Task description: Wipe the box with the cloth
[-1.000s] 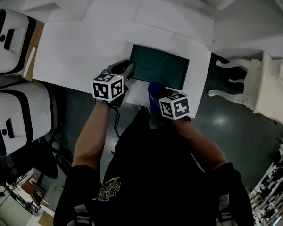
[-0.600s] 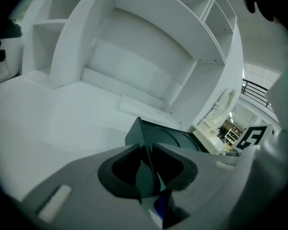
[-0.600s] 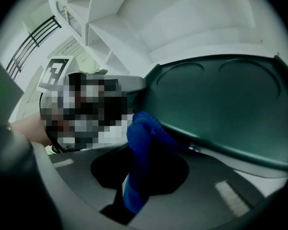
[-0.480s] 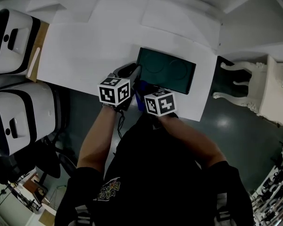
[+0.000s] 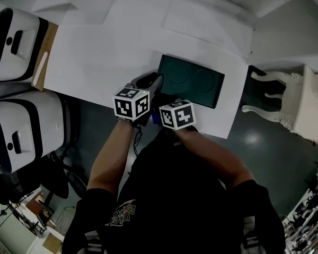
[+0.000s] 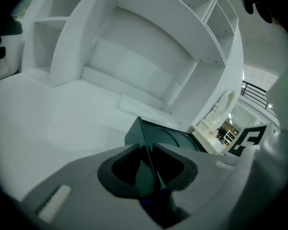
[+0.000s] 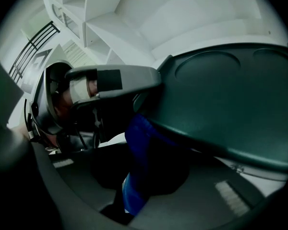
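A flat dark green box (image 5: 193, 81) lies on the white table (image 5: 95, 57). My left gripper (image 5: 153, 87) is shut on the box's near left corner; in the left gripper view the box's (image 6: 180, 139) thin edge runs between the jaws of that gripper (image 6: 151, 164). My right gripper (image 7: 149, 171) is shut on a blue cloth (image 7: 140, 145), which presses against the box's (image 7: 230, 99) near edge, right beside the left gripper (image 7: 113, 80). In the head view the right gripper's marker cube (image 5: 176, 115) hides the cloth.
Two large white and black machines (image 5: 18, 44) (image 5: 21, 131) stand at the left by a wooden strip (image 5: 42, 62). A white ornate chair (image 5: 286, 97) stands on the dark floor at the right. White shelving (image 6: 149, 42) rises behind the table.
My right gripper has slid the cloth left along the box's near edge, close up to the left gripper. The left gripper has kept its hold on the corner.
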Demonstrator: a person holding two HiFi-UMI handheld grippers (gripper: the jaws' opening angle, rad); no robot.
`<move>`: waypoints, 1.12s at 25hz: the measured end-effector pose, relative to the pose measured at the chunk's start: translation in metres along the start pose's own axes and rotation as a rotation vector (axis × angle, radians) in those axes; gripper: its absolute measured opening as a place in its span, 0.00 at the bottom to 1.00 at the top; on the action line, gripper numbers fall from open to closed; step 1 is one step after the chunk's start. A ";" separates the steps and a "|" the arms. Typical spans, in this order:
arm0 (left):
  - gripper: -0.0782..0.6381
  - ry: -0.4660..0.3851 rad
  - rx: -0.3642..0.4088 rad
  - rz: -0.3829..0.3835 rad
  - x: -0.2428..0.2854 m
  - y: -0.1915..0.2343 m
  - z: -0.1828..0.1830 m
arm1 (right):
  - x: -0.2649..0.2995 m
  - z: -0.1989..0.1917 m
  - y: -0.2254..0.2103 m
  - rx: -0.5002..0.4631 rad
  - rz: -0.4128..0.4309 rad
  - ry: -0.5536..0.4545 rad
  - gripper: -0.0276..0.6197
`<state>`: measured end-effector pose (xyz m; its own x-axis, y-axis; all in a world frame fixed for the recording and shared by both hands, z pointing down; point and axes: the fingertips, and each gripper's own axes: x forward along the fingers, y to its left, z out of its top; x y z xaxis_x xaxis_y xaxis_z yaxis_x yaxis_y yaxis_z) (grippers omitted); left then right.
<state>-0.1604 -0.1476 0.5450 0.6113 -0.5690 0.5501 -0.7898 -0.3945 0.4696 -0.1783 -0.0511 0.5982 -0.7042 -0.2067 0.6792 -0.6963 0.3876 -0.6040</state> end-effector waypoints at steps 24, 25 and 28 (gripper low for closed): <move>0.23 0.026 0.032 0.046 -0.002 0.001 -0.001 | -0.133 -0.048 -0.092 0.170 -0.164 -0.140 0.19; 0.23 0.025 0.033 0.050 -0.002 0.001 -0.002 | -0.140 -0.051 -0.100 0.188 -0.175 -0.149 0.19; 0.23 0.023 0.035 0.059 -0.001 0.001 -0.001 | -0.156 -0.060 -0.117 0.226 -0.207 -0.167 0.19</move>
<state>-0.1620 -0.1466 0.5459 0.5644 -0.5753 0.5920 -0.8254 -0.3864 0.4115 0.0215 -0.0107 0.5882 -0.5452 -0.4113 0.7305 -0.8265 0.1177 -0.5505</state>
